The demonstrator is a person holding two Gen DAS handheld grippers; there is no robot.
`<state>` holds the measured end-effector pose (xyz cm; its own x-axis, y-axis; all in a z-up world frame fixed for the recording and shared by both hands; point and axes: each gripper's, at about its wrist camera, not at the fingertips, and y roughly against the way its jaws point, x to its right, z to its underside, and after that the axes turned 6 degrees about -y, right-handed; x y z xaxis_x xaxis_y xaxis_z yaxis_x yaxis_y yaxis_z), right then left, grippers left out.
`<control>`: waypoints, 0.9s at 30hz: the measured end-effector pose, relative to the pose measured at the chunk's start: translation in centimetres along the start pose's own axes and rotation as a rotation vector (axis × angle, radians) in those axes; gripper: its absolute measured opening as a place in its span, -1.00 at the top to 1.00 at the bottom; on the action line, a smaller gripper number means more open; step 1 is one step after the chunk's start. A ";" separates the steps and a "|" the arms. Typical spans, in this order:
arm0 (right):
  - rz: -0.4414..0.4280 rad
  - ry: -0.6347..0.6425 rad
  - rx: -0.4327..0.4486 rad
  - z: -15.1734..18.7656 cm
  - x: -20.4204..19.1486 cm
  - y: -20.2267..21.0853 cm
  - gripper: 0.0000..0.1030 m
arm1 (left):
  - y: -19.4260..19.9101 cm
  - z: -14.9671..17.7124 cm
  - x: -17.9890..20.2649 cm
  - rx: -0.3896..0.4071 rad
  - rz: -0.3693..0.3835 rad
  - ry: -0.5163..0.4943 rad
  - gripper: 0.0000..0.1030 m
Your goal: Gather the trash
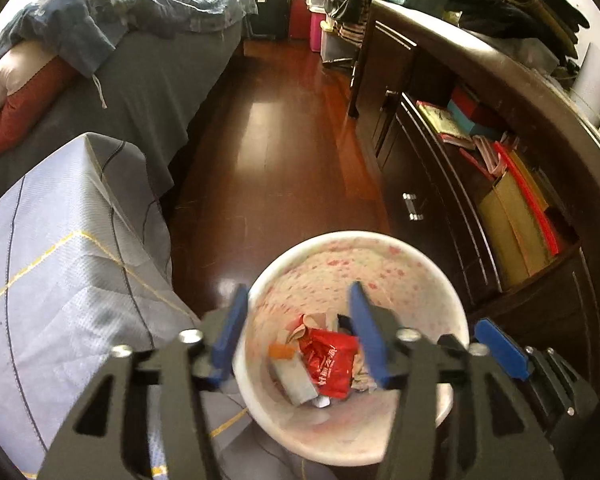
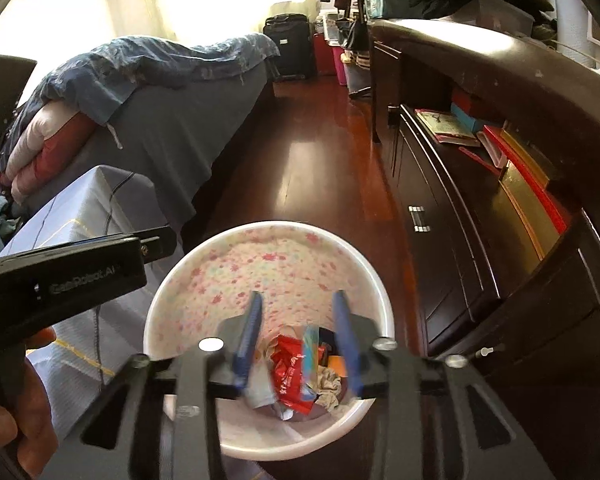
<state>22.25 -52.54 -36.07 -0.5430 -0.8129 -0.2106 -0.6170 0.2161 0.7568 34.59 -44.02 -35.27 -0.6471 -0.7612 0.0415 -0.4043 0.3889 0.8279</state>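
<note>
Looked down from both wrist views into a white trash bin (image 1: 352, 432) with a pink flower pattern inside, standing on a dark reddish wooden floor (image 1: 276, 128). Held trash at its bottom: a crumpled red wrapper (image 1: 332, 360) in the middle, a grey-white packet (image 1: 294, 380) just left of it, a small orange piece (image 1: 282, 351) at the far left, crumpled pale paper to the right. Hovered over the bin's mouth, the left gripper (image 1: 300, 340), its blue-padded jaws partly apart and empty, nothing between the pads. Hung likewise over the bin (image 2: 168, 304), the right gripper (image 2: 296, 336), jaws parted a little less widely, also holding nothing; seen between its blue pads, only the red wrapper (image 2: 290, 376) and other scraps lying far below. Showed at the left edge of the right wrist view, the black body of the left gripper, gripped by a person's hand (image 2: 24, 408). Stood just left of the bin, a low block draped in pale blue checked cloth (image 1: 60, 248). Lay farther left, a bed (image 1: 140, 92) under grey sheeting with a blue quilt (image 1: 132, 4) heaped on top. Ran along the right side, a dark wooden cabinet (image 1: 440, 208) with books and boxes on an open shelf. Stood at the far end of the floor, a black suitcase (image 1: 267, 4).
</note>
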 end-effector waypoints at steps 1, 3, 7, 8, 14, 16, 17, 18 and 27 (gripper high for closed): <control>0.001 -0.007 -0.001 -0.1 0.2 -0.1 0.18 | 0.1 -0.1 0.0 0.009 -0.001 0.002 -0.25; 0.014 -0.010 -0.002 0.0 0.3 -0.1 0.18 | 0.3 -0.2 0.2 0.022 -0.004 -0.006 -0.41; 0.025 -0.008 -0.006 0.1 0.3 0.3 0.11 | 1.9 -0.4 0.5 0.070 -0.052 -0.021 -0.68; 0.027 -0.007 -0.006 0.2 0.2 0.5 0.08 | 2.4 -0.4 0.6 0.082 -0.082 -0.031 -0.70; 0.039 -0.002 0.000 0.6 -1.2 2.9 -0.22 | 6.9 0.3 -0.4 0.151 -0.238 -0.058 -0.80; 0.032 0.006 0.013 0.8 -2.3 4.3 -0.38 | 9.3 1.0 -1.7 0.179 -0.292 -0.038 -0.84; 0.032 0.012 0.023 1.1 -3.0 5.1 -0.46 | 10.1 1.3 -2.2 0.187 -0.310 -0.027 -0.86; 0.024 0.023 0.032 1.3 -3.9 6.0 -0.54 | 11.1 1.7 -2.9 0.196 -0.330 -0.015 -0.89; -0.133 0.093 0.106 3.5 -12.6 13.5 -0.91 | 22.0 8.2 -11.5 0.233 -0.632 0.123 -0.93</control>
<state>18.78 -37.51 -25.39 -0.4010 -0.8833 -0.2428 -0.7387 0.1551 0.6560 27.81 -22.43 -22.11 -0.1687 -0.9267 -0.3357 -0.8179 -0.0584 0.5724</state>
